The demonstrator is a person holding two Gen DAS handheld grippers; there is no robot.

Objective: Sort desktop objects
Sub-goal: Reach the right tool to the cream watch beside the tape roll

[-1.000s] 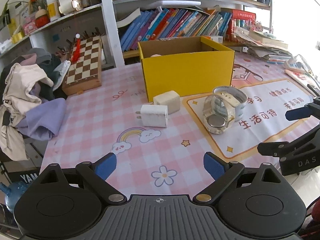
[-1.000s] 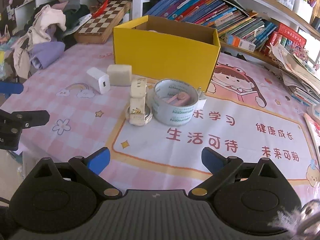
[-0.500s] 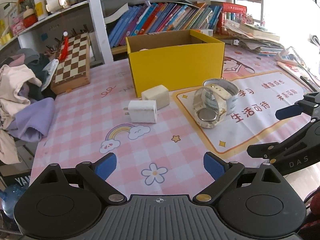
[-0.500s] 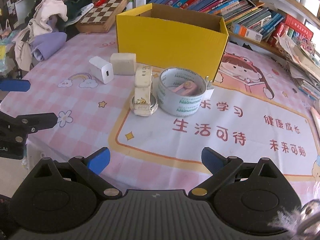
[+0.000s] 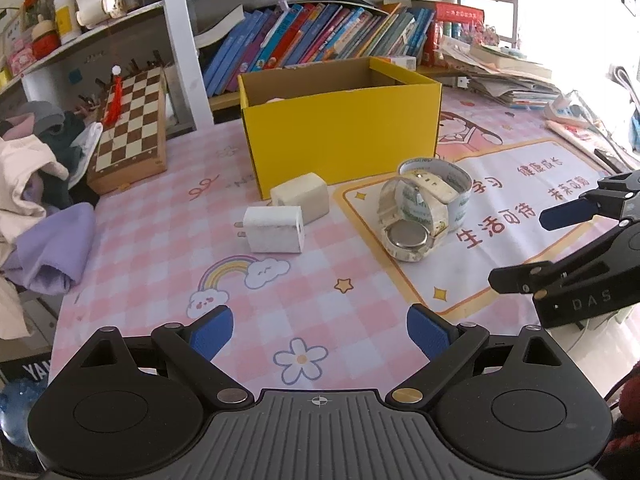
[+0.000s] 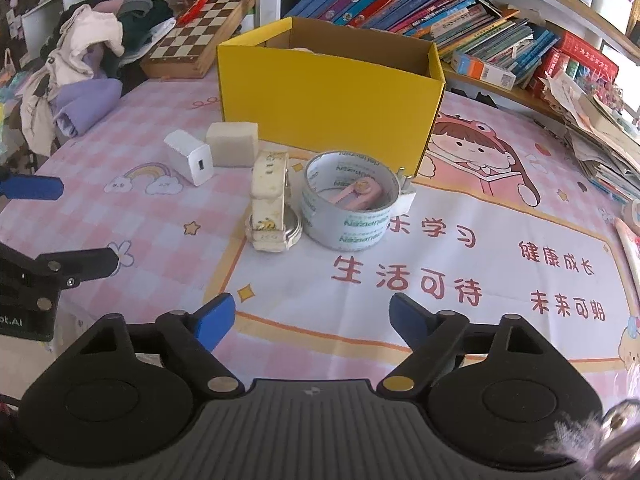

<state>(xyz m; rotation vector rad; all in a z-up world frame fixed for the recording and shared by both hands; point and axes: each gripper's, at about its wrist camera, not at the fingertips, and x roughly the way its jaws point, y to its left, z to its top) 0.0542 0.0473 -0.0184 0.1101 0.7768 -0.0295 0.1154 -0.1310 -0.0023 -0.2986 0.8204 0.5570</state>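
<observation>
Left gripper [image 5: 320,330]: jaws wide, nothing between them, hovering over the near edge of the pink checked tablecloth [image 5: 168,240]. Right gripper [image 6: 312,318]: jaws likewise wide and empty, over the printed mat.

Objects all lie ahead of both grippers, none in contact. White charger [image 5: 274,229] on its side, prongs pointing left, straight ahead of the left gripper, well beyond its tips. Cream block [image 5: 301,198] touching or just behind the charger, close to the front wall of the yellow box [image 5: 344,136]. Watch [image 5: 412,222] stands on edge, ahead and to the right of the left gripper, leaning against the tape roll [image 5: 444,188].

From the right wrist view: watch [image 6: 272,208] and tape roll [image 6: 348,210] sit ahead, slightly left of centre, side by side and touching. A small pink item [image 6: 358,196] lies inside the roll. A white plug [image 6: 405,190] rests against the roll's right side. Box open-topped; contents mostly hidden.

Chessboard [image 5: 130,120] and a clothes pile [image 5: 36,208] lie to the left.
</observation>
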